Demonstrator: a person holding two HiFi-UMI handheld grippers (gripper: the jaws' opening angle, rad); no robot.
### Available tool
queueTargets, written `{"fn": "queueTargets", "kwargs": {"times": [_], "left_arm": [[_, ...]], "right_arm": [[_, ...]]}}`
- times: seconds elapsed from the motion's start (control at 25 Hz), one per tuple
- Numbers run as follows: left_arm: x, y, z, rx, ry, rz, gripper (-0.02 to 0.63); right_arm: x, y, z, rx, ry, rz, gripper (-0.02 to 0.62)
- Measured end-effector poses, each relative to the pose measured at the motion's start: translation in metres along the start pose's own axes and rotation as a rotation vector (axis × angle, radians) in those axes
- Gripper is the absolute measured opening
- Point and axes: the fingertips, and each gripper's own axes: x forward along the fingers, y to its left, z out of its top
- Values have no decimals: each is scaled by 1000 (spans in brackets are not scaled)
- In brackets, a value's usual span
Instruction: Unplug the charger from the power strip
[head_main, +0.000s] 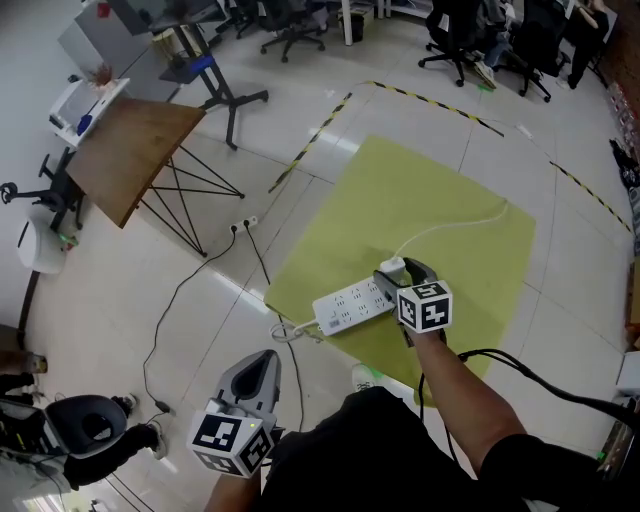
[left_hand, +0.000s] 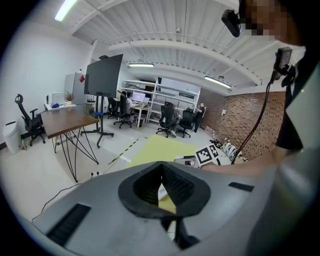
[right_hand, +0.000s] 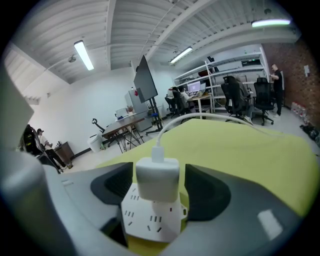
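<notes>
A white power strip (head_main: 348, 305) lies on the near left corner of a yellow-green mat (head_main: 440, 210). A white charger (head_main: 392, 267) is plugged into its right end, and its white cable (head_main: 450, 225) runs away across the mat. In the right gripper view the charger (right_hand: 157, 178) stands upright on the strip (right_hand: 150, 220). My right gripper (right_hand: 160, 186) is open, with one pad on each side of the charger and a gap at both. My left gripper (head_main: 264, 364) hangs over the bare floor near the body, its tips together and empty (left_hand: 161, 164).
A tilted wooden table (head_main: 135, 150) on black legs stands at the left. A floor socket with a black cable (head_main: 245, 223) lies beside the mat. Office chairs (head_main: 290, 30) line the far side. Another black chair (head_main: 90, 425) is at the lower left. Striped tape (head_main: 310, 140) marks the floor.
</notes>
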Motion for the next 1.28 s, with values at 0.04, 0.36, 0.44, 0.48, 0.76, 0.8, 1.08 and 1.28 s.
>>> {"fn": "queueTargets", "kwargs": {"times": [0.04,0.36,0.44,0.48,0.76,0.8,1.08,1.28], "left_arm": [[1,2,2,-3,-2,4,6],[1,7,13,-10,-22,19,6],[2,8,13,-8,-23,17,6],[3,8,14,-7,-25,14,6],[11,-9,13,23,-25,-48,6],[10,-11,13,28,-26,-56,6],[6,-27,18,49,-41,-112,6],[5,-44,15,64,-31,-193,6]], "right_arm": [[5,-1,0,3,-1,-2,322],[8,3,7,-36,-20,6,273],[8,5,11,-41,-31,19,272],[8,6,13,-40,-32,25,272],[6,4,6,-130,28,-17,273],[4,3,8,-131,20,-25,273],[-50,-3,11,-97,9,-33,273],[-123,-11,-48,-73,176,-73,273]]}}
